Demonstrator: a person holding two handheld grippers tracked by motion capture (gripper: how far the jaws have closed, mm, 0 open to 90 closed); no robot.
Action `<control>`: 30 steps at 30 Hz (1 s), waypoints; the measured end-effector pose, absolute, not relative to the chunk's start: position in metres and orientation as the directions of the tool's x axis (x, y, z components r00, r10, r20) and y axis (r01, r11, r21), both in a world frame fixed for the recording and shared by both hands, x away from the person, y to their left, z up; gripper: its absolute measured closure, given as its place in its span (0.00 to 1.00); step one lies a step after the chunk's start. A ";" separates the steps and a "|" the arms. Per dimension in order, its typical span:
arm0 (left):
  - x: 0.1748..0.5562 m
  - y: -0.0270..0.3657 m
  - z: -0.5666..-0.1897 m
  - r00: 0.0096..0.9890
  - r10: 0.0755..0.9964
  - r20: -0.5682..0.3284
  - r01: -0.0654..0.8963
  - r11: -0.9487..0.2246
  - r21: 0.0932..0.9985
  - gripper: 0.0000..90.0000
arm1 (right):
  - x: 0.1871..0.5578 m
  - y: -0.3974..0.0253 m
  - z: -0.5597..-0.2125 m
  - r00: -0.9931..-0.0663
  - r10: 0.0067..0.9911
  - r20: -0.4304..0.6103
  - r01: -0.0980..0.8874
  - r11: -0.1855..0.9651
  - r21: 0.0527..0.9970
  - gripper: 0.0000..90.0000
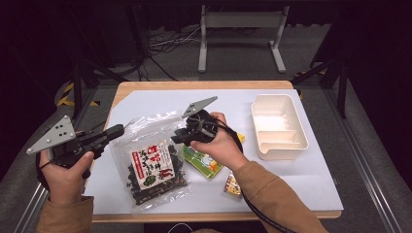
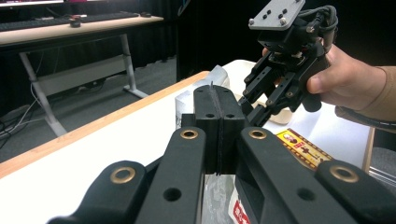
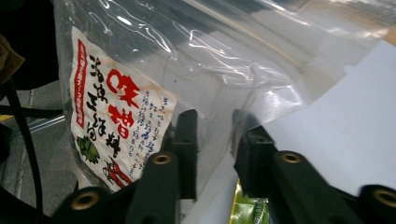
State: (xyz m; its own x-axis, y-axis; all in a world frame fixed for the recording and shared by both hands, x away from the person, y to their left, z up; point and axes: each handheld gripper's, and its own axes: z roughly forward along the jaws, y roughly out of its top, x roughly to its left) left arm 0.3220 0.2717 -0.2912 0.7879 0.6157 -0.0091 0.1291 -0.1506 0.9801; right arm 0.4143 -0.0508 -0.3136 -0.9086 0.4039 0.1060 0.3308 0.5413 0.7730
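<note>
High view: the seaweed bag is pinched at its top left corner by the left gripper's closed jaws; the right gripper's jaws gape astride its right edge.

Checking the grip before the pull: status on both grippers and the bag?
Left hand-held gripper shut on seaweed bag edge. Right hand-held gripper open, jaws straddling the bag's clear top. Green packet beside it.

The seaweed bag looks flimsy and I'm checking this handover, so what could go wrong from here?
The left gripper pinches only the thin clear edge of the seaweed bag, so the film may slip or tear. The right gripper is open around another fold; closing there could pull against that pinch. The green packet lies partly under the bag and could be dragged along.
</note>
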 end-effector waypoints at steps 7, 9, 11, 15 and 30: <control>0.323 0.270 -0.292 0.787 0.617 -0.009 0.134 -0.157 0.979 1.00 | 0.412 -0.052 -0.311 -0.909 0.403 0.105 0.333 0.552 0.765 0.99; 0.322 0.270 -0.292 0.787 0.616 -0.009 0.130 -0.152 0.980 1.00 | 0.411 -0.052 -0.310 -0.908 0.404 0.109 0.336 0.550 0.764 1.00; 0.322 0.270 -0.291 0.787 0.617 -0.008 0.128 -0.150 0.980 1.00 | 0.412 -0.053 -0.310 -0.907 0.405 0.118 0.343 0.547 0.763 1.00; 0.323 0.274 -0.292 0.777 0.629 -0.016 0.129 -0.135 0.983 1.00 | 0.410 -0.055 -0.308 -0.903 0.406 0.138 0.359 0.539 0.762 1.00; 0.323 0.287 -0.292 0.754 0.656 -0.048 0.123 -0.068 0.990 0.94 | 0.397 -0.071 -0.285 -0.910 0.373 0.182 0.363 0.506 0.782 1.00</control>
State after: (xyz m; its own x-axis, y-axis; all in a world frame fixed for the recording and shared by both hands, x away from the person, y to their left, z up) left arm 0.3228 0.2865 -0.2922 0.7536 0.6556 -0.0482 0.1228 -0.0684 0.9901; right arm 0.3965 -0.0707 -0.2852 -0.9101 0.3725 0.1816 0.3634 0.5064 0.7820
